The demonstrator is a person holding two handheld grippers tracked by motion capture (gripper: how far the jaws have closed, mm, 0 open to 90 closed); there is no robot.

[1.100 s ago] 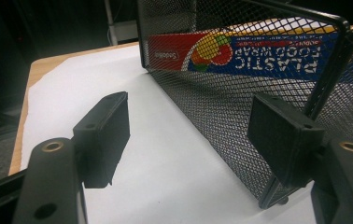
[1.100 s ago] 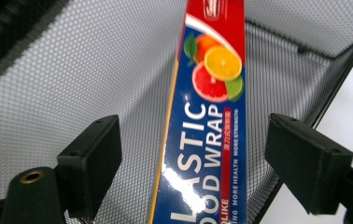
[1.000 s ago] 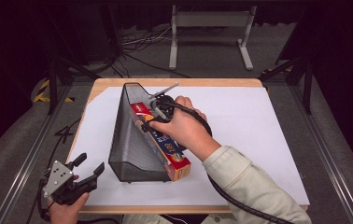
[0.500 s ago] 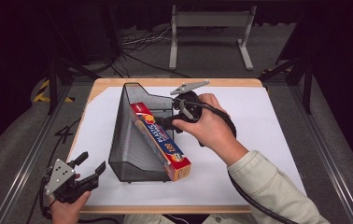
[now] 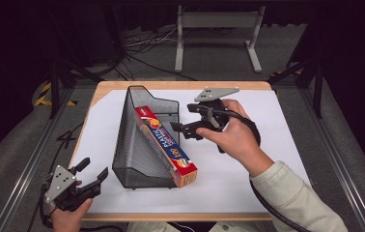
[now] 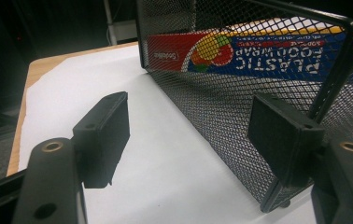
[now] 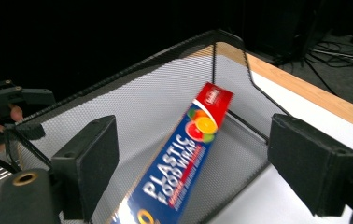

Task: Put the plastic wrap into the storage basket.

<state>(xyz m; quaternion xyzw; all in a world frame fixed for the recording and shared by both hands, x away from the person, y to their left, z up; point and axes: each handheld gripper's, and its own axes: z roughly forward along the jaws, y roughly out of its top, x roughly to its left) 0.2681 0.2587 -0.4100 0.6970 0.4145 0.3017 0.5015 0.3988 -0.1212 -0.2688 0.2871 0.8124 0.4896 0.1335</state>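
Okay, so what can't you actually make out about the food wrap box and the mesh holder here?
- Plastic food wrap box, high view: its far side is hidden by the mesh holder wall it leans on.
- Same box, right gripper view: its near end is cut off by the bottom edge.
- Box lettering, left gripper view: blurred by the mesh in front.
- Small print, high view: too small to read.

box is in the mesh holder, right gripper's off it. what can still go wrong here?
1. The plastic food wrap box leans on the mesh file holder wall with its lower end past the holder's open front; it may slide out.
2. The right gripper, open, hangs close beside the box; a careless move could knock it.
3. The left gripper sits open near the holder's corner and could nudge it.
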